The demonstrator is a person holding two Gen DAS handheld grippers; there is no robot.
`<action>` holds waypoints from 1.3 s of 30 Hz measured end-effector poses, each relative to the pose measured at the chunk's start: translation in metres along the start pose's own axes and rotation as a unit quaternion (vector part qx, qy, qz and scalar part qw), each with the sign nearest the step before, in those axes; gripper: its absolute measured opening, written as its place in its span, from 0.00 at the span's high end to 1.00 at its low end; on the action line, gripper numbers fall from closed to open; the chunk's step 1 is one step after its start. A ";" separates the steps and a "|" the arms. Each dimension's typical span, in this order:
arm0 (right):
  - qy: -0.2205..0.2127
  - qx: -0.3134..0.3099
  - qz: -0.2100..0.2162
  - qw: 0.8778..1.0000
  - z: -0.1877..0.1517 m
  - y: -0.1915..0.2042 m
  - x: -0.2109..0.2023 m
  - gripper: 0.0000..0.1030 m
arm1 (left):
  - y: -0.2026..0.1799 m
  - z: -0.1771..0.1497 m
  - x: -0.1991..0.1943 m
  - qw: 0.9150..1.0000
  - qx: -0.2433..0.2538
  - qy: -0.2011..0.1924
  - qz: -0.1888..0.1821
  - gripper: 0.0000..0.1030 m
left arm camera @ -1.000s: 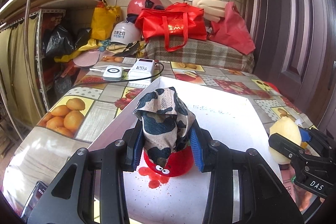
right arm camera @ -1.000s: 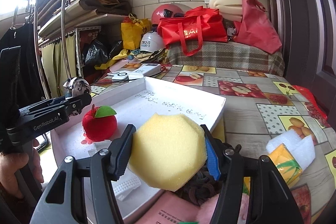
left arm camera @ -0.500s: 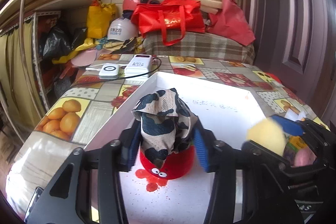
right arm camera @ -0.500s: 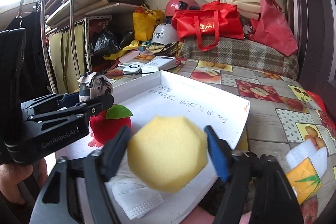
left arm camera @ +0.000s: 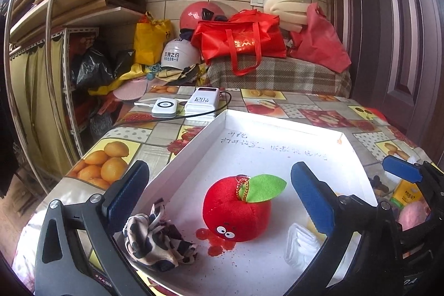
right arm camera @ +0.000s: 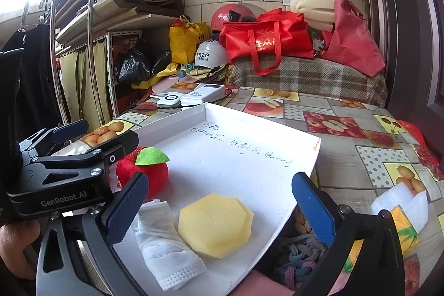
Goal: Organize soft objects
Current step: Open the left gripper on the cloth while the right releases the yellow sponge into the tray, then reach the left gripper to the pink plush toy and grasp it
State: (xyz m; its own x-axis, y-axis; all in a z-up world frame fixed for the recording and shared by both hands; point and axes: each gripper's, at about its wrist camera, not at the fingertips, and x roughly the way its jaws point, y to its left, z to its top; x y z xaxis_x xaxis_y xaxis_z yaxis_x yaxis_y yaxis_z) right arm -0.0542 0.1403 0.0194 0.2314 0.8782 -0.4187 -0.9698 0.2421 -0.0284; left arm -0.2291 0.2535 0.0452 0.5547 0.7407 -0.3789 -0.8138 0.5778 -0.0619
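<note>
A white tray (left arm camera: 280,126) lies on the fruit-print table. My left gripper (left arm camera: 219,176) hovers over its near end, jaws opening, pads touching nothing. Below and between them sits a red plush apple (left arm camera: 236,210). A black-and-cream patterned cloth (left arm camera: 155,240) lies crumpled at the tray's near left corner, and a white face mask (left arm camera: 299,248) at the near right. My right gripper (right arm camera: 220,182) is also opening. A yellow octagonal sponge (right arm camera: 216,224) lies flat in the tray under it, free of the pads, next to the mask (right arm camera: 163,248) and the apple (right arm camera: 144,171).
A white power bank (left arm camera: 202,101) and a charger puck (left arm camera: 163,108) with a black cable lie beyond the tray. Dark knotted cord (right arm camera: 299,257) and a yellow packet (right arm camera: 402,226) sit right of it. Red bags (left arm camera: 241,40) and helmets crowd the back; a metal rack stands left.
Both grippers' jaws have spread wide. The patterned cloth fell from the left jaws to the tray's near left corner, uncovering the apple. The sponge dropped from the right jaws onto the tray.
</note>
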 end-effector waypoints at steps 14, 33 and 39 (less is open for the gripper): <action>-0.040 0.023 0.000 0.999 -0.004 -0.008 -0.017 0.00 | -0.006 -0.002 -0.012 1.000 0.009 -0.026 0.009 0.00; -0.073 0.078 -0.003 0.994 -0.026 -0.056 -0.077 0.00 | -0.029 -0.005 -0.036 0.997 0.049 -0.046 -0.022 0.00; -0.118 0.147 -0.072 0.979 -0.040 -0.116 -0.118 0.00 | -0.035 -0.007 -0.046 0.996 0.046 -0.058 -0.044 0.00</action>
State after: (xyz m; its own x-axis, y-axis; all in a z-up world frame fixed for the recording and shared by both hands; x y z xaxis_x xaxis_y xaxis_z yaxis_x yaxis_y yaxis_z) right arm 0.0284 -0.0075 0.0358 0.4095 0.8883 -0.2080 -0.8694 0.4491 0.2060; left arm -0.2273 0.1964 0.0586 0.6433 0.7181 -0.2655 -0.7454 0.6666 -0.0030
